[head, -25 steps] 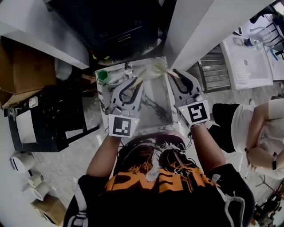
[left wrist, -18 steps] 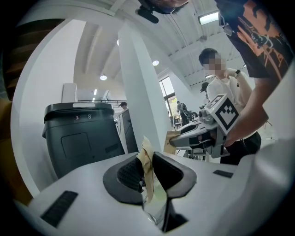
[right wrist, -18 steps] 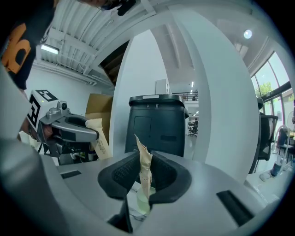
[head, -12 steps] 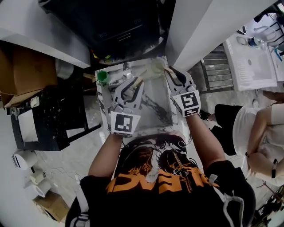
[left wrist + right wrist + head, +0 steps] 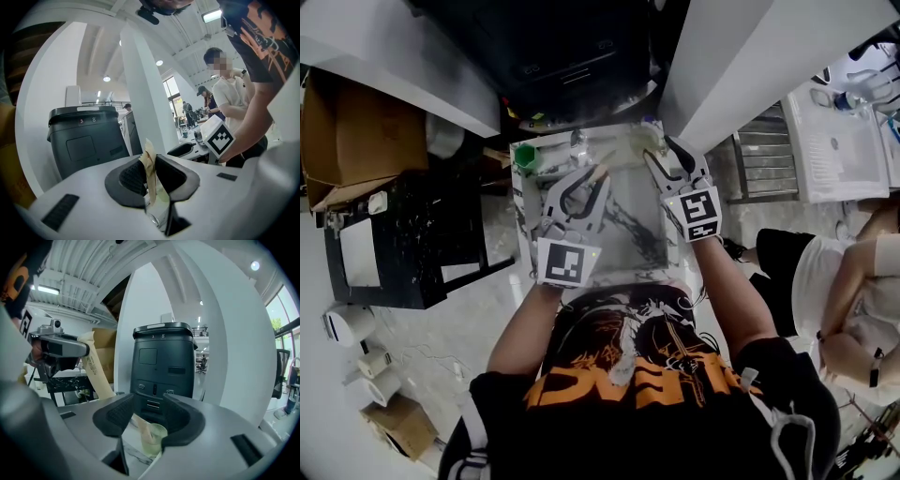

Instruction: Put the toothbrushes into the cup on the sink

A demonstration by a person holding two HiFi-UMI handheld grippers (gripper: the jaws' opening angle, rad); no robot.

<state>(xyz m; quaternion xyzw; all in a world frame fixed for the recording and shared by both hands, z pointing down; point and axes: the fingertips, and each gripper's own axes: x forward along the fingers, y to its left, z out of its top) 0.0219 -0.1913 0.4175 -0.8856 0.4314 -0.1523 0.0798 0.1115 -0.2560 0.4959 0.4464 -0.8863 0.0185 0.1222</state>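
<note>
A translucent cup (image 5: 632, 142) stands at the sink's (image 5: 630, 246) far edge. In the right gripper view the cup (image 5: 154, 438) holds one paper-wrapped toothbrush (image 5: 139, 424), seen just beyond my right gripper (image 5: 147, 416). That gripper's jaws are opening, with nothing pressed between them. In the head view the right gripper (image 5: 661, 150) sits beside the cup, on its right. My left gripper (image 5: 592, 174) is shut on a second beige-wrapped toothbrush (image 5: 150, 161), which it holds upright left of the cup. The same toothbrush (image 5: 96, 371) shows in the right gripper view.
A green cup (image 5: 523, 157) stands at the sink's far left corner. A black bin-like unit (image 5: 162, 364) stands behind the sink, with a white column (image 5: 741, 56) to its right. A person (image 5: 853, 272) sits at the right. A black crate (image 5: 403, 244) and cardboard box (image 5: 356, 141) are at the left.
The right gripper has let go of its wrapped toothbrush, which now stands in the cup, and its jaws have spread. The left gripper still holds its toothbrush in about the same place.
</note>
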